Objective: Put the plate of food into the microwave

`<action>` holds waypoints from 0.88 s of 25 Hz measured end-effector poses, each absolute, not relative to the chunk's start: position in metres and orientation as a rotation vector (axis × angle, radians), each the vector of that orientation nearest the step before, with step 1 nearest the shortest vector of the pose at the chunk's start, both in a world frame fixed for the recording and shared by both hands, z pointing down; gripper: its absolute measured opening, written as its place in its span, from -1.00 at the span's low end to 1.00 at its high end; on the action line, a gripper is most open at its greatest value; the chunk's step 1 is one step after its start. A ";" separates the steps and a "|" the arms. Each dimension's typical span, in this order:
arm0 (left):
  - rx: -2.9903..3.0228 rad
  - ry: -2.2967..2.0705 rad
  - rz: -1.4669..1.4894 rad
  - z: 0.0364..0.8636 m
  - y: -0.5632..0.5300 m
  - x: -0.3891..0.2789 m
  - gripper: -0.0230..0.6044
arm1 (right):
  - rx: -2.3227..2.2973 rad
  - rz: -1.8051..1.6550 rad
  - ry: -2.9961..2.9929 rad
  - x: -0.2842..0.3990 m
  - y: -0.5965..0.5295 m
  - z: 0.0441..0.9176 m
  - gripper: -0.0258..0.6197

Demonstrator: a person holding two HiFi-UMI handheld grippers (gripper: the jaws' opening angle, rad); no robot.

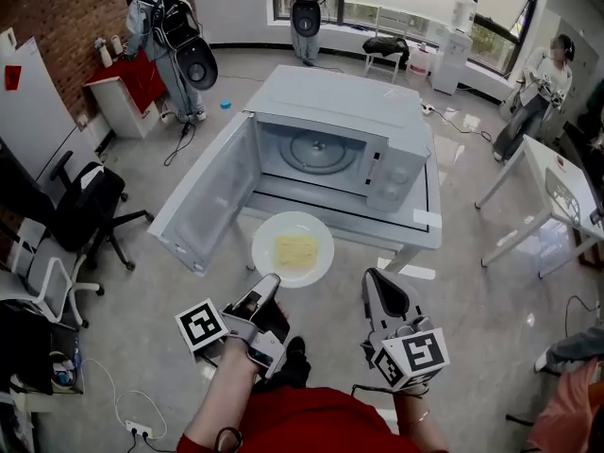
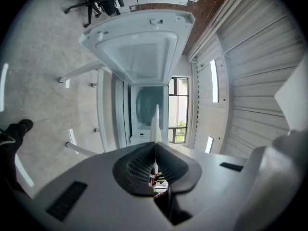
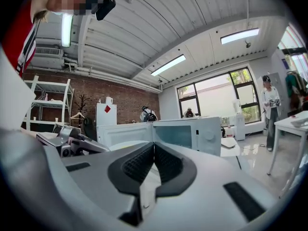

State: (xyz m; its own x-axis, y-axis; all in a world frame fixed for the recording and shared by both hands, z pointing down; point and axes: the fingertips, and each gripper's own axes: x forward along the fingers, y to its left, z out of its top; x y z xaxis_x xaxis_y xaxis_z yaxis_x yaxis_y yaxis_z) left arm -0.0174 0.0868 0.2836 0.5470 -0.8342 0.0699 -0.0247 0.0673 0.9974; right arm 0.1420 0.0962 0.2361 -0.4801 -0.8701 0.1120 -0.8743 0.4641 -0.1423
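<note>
A white plate [image 1: 293, 248] with a flat yellow piece of food [image 1: 295, 249] hangs just in front of the open microwave [image 1: 340, 102]. My left gripper [image 1: 269, 283] is shut on the plate's near-left rim. In the left gripper view the plate [image 2: 156, 121] shows edge-on as a thin white sliver rising from between the closed jaws of the left gripper [image 2: 155, 146]. The microwave door [image 1: 203, 201] swings out to the left, and the cavity with its glass turntable [image 1: 318, 151] is bare. To the plate's right, my right gripper [image 1: 376, 279] is shut on nothing and clear of the plate.
The microwave stands on a grey table [image 1: 429, 223]. A black office chair [image 1: 90, 210] is at the left and a white table [image 1: 557, 177] at the right. A red-draped cabinet [image 1: 127, 88] and several people stand at the far side of the room.
</note>
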 end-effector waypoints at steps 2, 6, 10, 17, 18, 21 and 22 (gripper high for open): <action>1.383 -0.786 -0.718 0.280 0.060 -0.017 -0.88 | 1.597 0.279 -2.661 0.134 0.069 0.234 -0.87; 1.396 -0.756 -0.698 0.276 0.020 -0.017 -0.88 | 1.606 0.293 -2.643 0.126 0.032 0.235 -0.87; 1.391 -0.750 -0.693 0.279 -0.012 -0.016 -0.88 | 1.617 0.299 -2.613 0.130 0.002 0.237 -0.87; 1.386 -0.788 -0.674 0.293 -0.040 -0.016 -0.87 | 1.566 0.283 -2.592 0.130 -0.027 0.244 -0.87; 1.396 -0.795 -0.665 0.295 -0.046 -0.015 -0.88 | 1.555 0.277 -2.588 0.129 -0.034 0.247 -0.87; 1.419 -0.809 -0.658 0.302 -0.069 -0.012 -0.88 | 1.528 0.273 -2.578 0.125 -0.057 0.259 -0.87; 1.420 -0.811 -0.660 0.306 -0.076 -0.011 -0.87 | 1.520 0.277 -2.571 0.124 -0.064 0.264 -0.87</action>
State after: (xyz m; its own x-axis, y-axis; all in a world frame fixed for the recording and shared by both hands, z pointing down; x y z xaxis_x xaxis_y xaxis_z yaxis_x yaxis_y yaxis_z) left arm -0.0107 -0.0760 0.3059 0.5810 -0.8086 0.0924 -0.0744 0.0603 0.9954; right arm 0.1236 -0.0644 0.2645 -0.4787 -0.8514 0.2143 -0.8775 0.4719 -0.0855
